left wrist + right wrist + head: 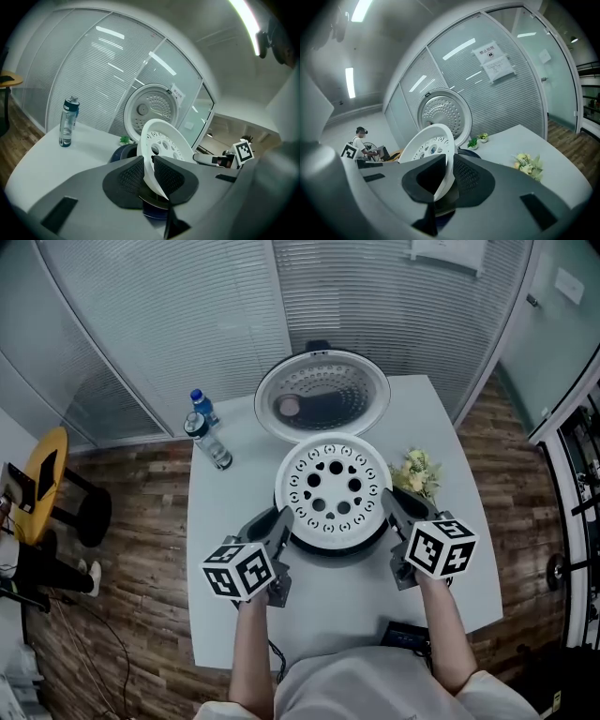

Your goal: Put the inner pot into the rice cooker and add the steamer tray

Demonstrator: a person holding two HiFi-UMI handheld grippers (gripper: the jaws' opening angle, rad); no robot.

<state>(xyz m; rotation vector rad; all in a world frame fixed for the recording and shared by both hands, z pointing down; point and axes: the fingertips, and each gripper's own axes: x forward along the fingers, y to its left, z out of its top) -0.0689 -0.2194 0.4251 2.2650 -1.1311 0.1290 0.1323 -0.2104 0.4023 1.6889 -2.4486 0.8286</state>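
Observation:
A white round steamer tray (333,488) with many holes sits level over the dark rice cooker body (330,543) and hides what is inside it. The cooker's lid (322,397) stands open behind. My left gripper (281,519) is shut on the tray's left rim. My right gripper (392,502) is shut on the right rim. In the left gripper view the tray's (164,143) edge is pinched between the pads of the left gripper (149,173). The right gripper view shows the same for the tray (429,140) and the right gripper (447,180).
A water bottle (208,432) lies at the white table's (225,512) far left. A small bunch of flowers (417,472) lies right of the cooker. A black device (405,636) sits at the front edge. A yellow stool (42,479) stands on the floor at left.

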